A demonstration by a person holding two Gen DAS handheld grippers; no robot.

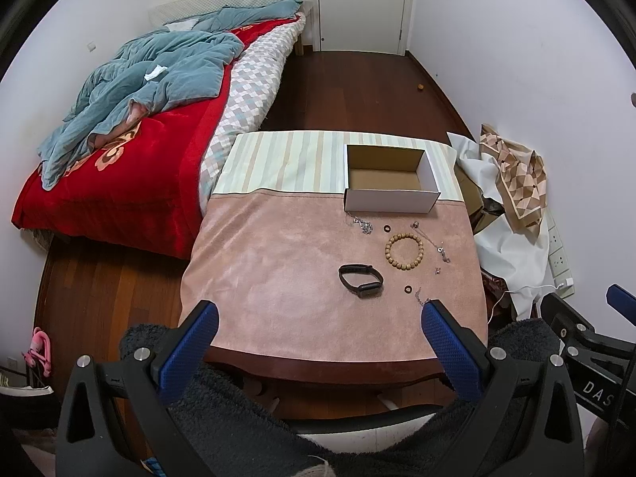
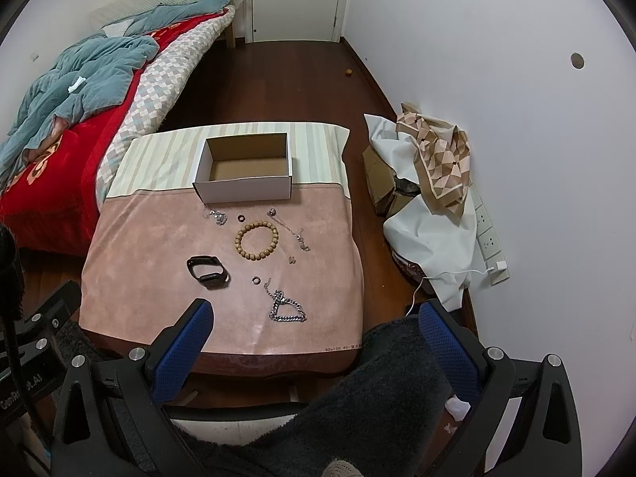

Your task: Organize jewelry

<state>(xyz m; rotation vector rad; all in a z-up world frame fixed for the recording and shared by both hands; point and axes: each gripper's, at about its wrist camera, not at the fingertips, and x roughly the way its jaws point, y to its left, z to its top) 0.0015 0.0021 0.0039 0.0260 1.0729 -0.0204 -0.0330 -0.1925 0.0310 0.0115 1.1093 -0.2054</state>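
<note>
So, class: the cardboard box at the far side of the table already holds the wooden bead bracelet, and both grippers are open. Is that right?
Not quite. The cardboard box is empty; the right wrist view shows the wooden bead bracelet lying on the table in front of it. The left gripper and right gripper are indeed open.

White walls (image 2: pixel 497 20), dark wood floor (image 1: pixel 357 91), unmade bed (image 1: pixel 119 159).

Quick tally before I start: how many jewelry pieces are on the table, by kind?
Bead bracelet: 1
Black wristband: 1
Dark rings: 2
Silver chains: 3
Tiny silver piece, kind unclear: 1
Total: 8, all on the table; the box is empty.
</note>
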